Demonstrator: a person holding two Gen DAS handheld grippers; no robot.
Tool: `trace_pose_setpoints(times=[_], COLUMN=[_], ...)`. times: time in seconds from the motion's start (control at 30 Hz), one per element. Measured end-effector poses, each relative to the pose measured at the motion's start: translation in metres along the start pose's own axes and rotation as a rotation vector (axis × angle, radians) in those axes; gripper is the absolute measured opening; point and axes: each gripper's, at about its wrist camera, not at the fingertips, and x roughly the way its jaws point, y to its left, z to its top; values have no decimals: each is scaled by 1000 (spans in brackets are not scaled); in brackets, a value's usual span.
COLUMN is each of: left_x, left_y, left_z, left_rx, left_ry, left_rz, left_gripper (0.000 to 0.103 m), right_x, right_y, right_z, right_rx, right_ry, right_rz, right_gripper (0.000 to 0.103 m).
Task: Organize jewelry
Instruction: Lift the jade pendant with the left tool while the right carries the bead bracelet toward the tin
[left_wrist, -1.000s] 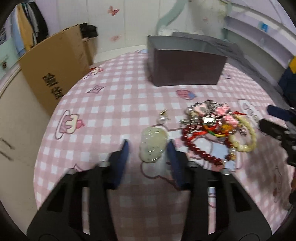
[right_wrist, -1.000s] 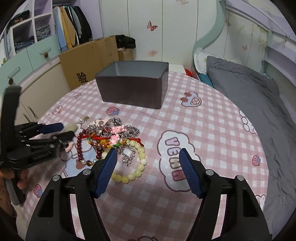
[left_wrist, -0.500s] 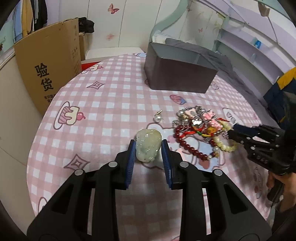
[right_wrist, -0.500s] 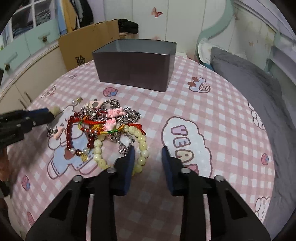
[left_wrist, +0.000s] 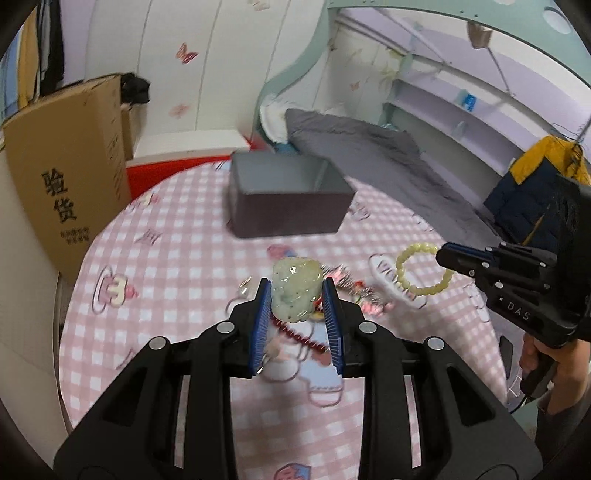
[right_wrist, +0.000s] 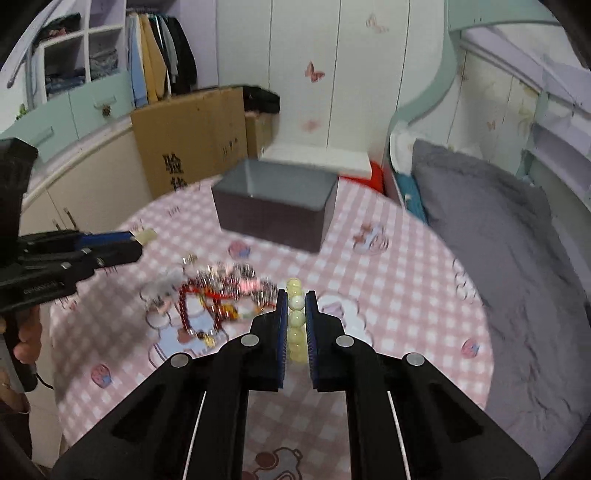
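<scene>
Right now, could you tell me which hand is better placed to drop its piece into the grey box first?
Probably the left. Its gripper holds the jade pendant lifted, with the grey box almost straight ahead. The right gripper, shut on the bead bracelet, would have to swing left.

A tall cardboard box (right_wrist: 192, 147) with black printed characters stands just beyond the pink checked tabletop (right_wrist: 388, 288). Clothes (right_wrist: 159, 59) hang in the open wardrobe, and grey bedding (right_wrist: 498, 229) lies alongside, right of the tabletop.
</scene>
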Motion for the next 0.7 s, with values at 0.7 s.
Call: trace_pose_setpoints(times=[0.7], left_x=[108], left_y=[12], left_z=[115], left_rx=[40], left_ry=[83], left_rz=[-14], left_gripper=[28], right_x=[81], right_y=[-22], right_z=[115], right_rx=[9], right_ry=[-117], right_rz=[82], right_gripper=[8])
